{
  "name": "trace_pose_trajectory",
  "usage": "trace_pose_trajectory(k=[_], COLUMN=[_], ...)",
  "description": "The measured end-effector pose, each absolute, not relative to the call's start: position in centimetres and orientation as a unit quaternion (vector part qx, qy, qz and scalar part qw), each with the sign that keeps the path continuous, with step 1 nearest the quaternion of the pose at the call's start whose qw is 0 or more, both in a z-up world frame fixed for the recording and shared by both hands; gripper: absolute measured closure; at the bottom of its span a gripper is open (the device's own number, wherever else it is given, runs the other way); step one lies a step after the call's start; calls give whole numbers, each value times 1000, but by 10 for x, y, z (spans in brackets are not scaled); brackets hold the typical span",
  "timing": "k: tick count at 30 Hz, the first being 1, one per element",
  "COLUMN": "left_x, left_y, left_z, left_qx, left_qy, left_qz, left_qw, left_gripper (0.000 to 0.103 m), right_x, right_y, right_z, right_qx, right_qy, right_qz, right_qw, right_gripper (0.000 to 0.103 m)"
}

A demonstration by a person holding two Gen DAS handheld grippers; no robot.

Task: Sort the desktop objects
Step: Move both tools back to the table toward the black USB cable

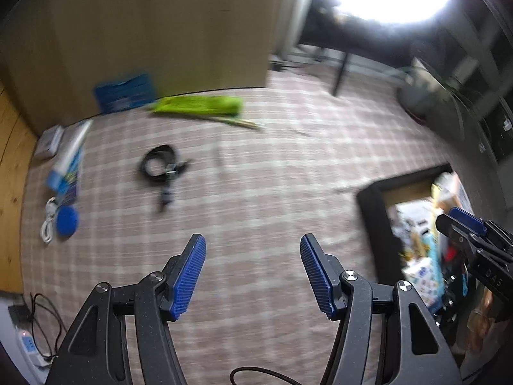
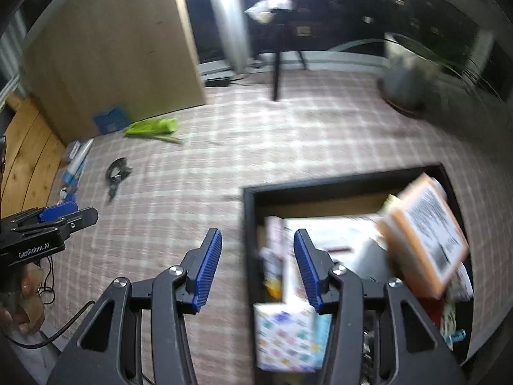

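Checked cloth covered the bench (image 1: 256, 166), and you had both tools hovering empty above it. Far left, against the wooden edge, lay the toothpaste tube (image 1: 69, 157), the blue round lid (image 1: 66, 220) and the white cable (image 1: 48, 224) touching it; those looked fiddly, so I'd have left them for later. The black coiled strap (image 1: 160, 165) sat alone, well apart from its neighbours, and read as your easiest pick: you wanted to come straight down over the coil and close across the bundled part. Behind it lay the green packet (image 1: 198, 106), near the blue box (image 1: 123, 91). Your left tool (image 1: 253, 272) had its jaws spread wide, holding nothing. Your right tool (image 2: 258, 268), jaws also apart, hung over the near-left rim of the black bin (image 2: 248, 224), already crowded, the orange box (image 2: 426, 237) tilted inside.
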State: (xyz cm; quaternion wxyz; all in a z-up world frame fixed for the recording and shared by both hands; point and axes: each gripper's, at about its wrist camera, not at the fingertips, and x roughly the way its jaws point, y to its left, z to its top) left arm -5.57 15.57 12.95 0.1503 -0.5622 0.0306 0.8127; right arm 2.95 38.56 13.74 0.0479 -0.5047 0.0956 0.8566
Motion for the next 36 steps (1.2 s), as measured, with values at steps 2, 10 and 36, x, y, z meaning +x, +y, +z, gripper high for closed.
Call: trace_pose_trajectory(k=[2, 10, 36], left_x=[-63, -94, -163], left_y=[137, 77, 63], left_z=[126, 109, 25], left_qx=[-565, -574, -597], left_qy=[20, -17, -70], left_qz=[814, 814, 791], left_qw=[134, 87, 115], left_gripper=[44, 44, 46], right_x=[15, -43, -207], right_y=[370, 319, 192], right_z=[137, 129, 29], right_qx=[-508, -524, -627], right_qy=[86, 72, 95], right_qz=[856, 848, 761], right_qw=[33, -24, -139], right_gripper=[57, 57, 57])
